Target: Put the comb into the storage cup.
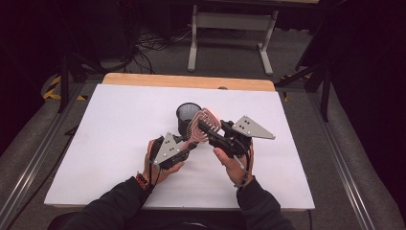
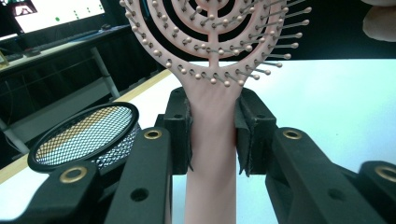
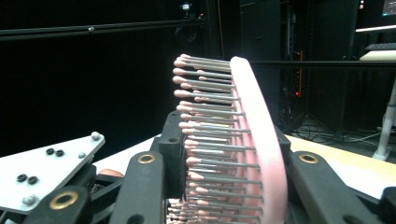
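- White sheeting covers the table (image 1: 110, 143) in the high view, with a strip of bare wood along its far edge and grey floor beyond. One pink hairbrush (image 1: 202, 125) is held above the middle of the sheet, its oval head slotted with curved openings and set with many thin pins. One black mesh cup (image 1: 186, 116) stands upright just behind it. Two hands come in from the bottom, one gripper in each: the left gripper (image 1: 191, 146) meets the brush at its lower end, and the right gripper (image 1: 207, 128) reaches in from the right across the head. Each carries one grey three-cornered plate.
- Left gripper view: the two black jaws are pressed in on the brush's (image 2: 212, 126) smooth pink handle, one pad on each side, touching it just below the head. The pins are grey with small pink ball tips, and the head's ribs branch from a central stem. The mesh cup (image 2: 84, 135) sits to the lower left on the white surface, its rim a black ring.
- Right gripper view: the brush head (image 3: 254, 140) stands edge-on between the two jaws, pins pointing left in close rows. The jaws sit close on either side of the head, apparently pinching it. The left gripper's grey plate (image 3: 44, 165) shows at lower left.
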The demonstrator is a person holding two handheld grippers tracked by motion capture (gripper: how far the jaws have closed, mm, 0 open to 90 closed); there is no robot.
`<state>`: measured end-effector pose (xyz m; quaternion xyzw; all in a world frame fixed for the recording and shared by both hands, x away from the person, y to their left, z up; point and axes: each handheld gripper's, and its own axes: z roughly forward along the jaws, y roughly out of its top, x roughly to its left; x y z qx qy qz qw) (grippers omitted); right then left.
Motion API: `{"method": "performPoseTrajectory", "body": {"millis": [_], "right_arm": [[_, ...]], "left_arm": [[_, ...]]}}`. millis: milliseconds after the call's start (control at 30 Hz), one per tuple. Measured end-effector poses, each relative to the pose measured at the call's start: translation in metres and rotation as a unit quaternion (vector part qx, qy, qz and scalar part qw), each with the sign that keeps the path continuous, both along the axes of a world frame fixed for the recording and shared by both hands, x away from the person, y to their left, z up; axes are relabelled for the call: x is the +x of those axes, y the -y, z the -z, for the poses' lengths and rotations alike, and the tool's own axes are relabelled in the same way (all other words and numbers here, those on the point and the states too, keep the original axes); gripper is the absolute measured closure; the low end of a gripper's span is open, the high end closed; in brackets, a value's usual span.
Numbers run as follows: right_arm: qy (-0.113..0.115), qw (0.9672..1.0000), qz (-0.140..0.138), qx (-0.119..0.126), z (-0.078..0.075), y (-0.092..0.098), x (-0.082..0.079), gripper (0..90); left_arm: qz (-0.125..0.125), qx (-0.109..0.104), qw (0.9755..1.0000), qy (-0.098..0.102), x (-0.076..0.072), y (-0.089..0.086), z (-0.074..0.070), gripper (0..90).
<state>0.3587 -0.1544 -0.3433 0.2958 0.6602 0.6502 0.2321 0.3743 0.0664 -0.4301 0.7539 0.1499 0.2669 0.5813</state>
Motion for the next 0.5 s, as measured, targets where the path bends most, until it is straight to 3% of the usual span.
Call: {"method": "performPoseTrajectory", "body": {"millis": [500], "right_arm": [[0.019,0.9997,0.004,-0.017,0.0005,-0.0041,-0.0060,63.0]], "left_arm": [[0.002,0.007,1.0000,0.004,0.0004,0.0014,-0.0003,69.7]]}}
